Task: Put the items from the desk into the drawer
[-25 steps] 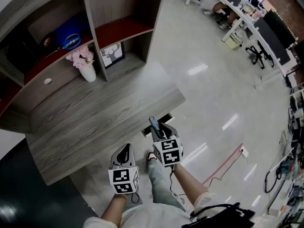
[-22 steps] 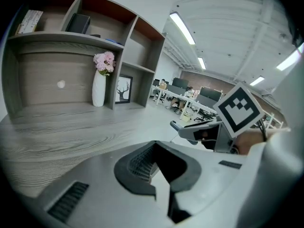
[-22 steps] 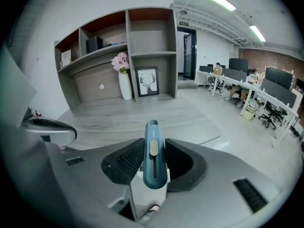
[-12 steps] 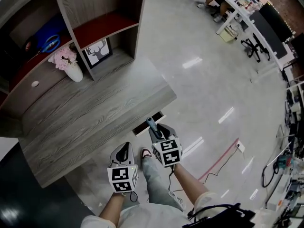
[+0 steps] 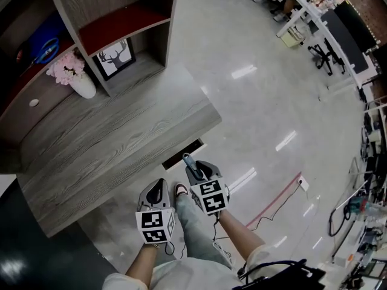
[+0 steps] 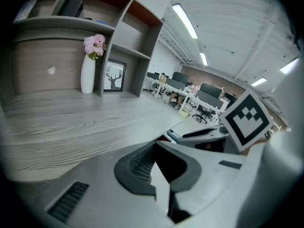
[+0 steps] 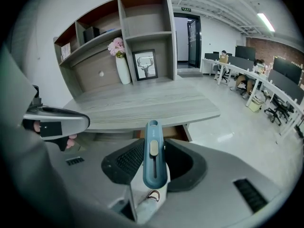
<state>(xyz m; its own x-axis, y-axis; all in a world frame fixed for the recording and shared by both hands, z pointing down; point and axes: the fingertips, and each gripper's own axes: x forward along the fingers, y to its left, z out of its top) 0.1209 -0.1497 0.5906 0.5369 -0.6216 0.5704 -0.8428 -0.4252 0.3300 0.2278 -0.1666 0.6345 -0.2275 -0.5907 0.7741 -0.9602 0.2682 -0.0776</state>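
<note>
My right gripper (image 5: pixel 195 171) is shut on a blue utility knife (image 5: pixel 188 163), which sticks out upright past the jaws (image 7: pixel 153 158). It hangs in front of the grey wooden desk (image 5: pixel 115 139), just short of a drawer (image 5: pixel 183 154) that stands partly open under the desk's near corner; its brown inside (image 7: pixel 176 132) shows in the right gripper view. My left gripper (image 5: pixel 158 191) is beside the right one, lower left, with its jaws closed together and nothing between them (image 6: pixel 159 175). The bare desk top holds no loose items in front of me.
A white vase of pink flowers (image 5: pixel 74 75) and a framed deer picture (image 5: pixel 115 58) stand at the back of the desk under a shelf unit (image 5: pixel 124 17). The person's leg and shoe (image 5: pixel 180 191) are below the grippers. Office desks and chairs (image 5: pixel 320 35) stand far right.
Both grippers have sunk a little and drifted left towards the desk's front edge and the drawer. The knife stays in the right gripper. The head view has swung right.
</note>
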